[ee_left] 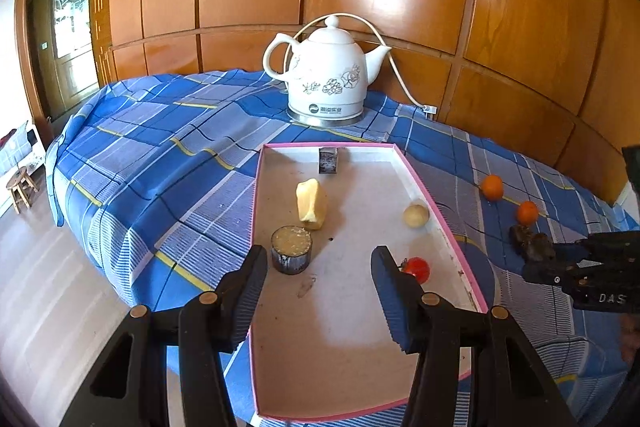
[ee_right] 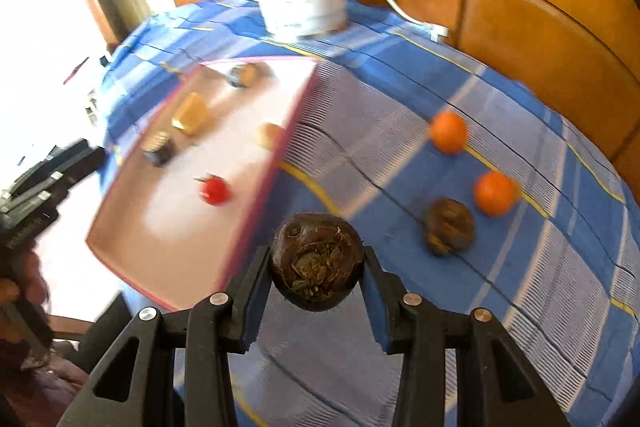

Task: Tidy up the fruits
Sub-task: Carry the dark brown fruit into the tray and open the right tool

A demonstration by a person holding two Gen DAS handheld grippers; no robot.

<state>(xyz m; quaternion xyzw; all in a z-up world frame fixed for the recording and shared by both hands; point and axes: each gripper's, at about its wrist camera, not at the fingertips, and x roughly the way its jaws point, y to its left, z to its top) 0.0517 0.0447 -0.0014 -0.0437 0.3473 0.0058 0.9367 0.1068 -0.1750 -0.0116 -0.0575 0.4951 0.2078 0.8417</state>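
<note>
Water chestnut (ee_right: 316, 265), dark, round and bristly, sits clamped in the right jaws; left jaws gape above the pink-rimmed tray (ee_left: 440, 205).

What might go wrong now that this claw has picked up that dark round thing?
The dark water chestnut is round and held only by its sides in the right gripper, so it might slip on the way to the pink-edged tray. The tray wall stands between it and the tray floor, so carried low it could catch the edge. Dropped in, it might roll into the cherry tomato.

Daylit fisheye views, right one motion-blurred
</note>
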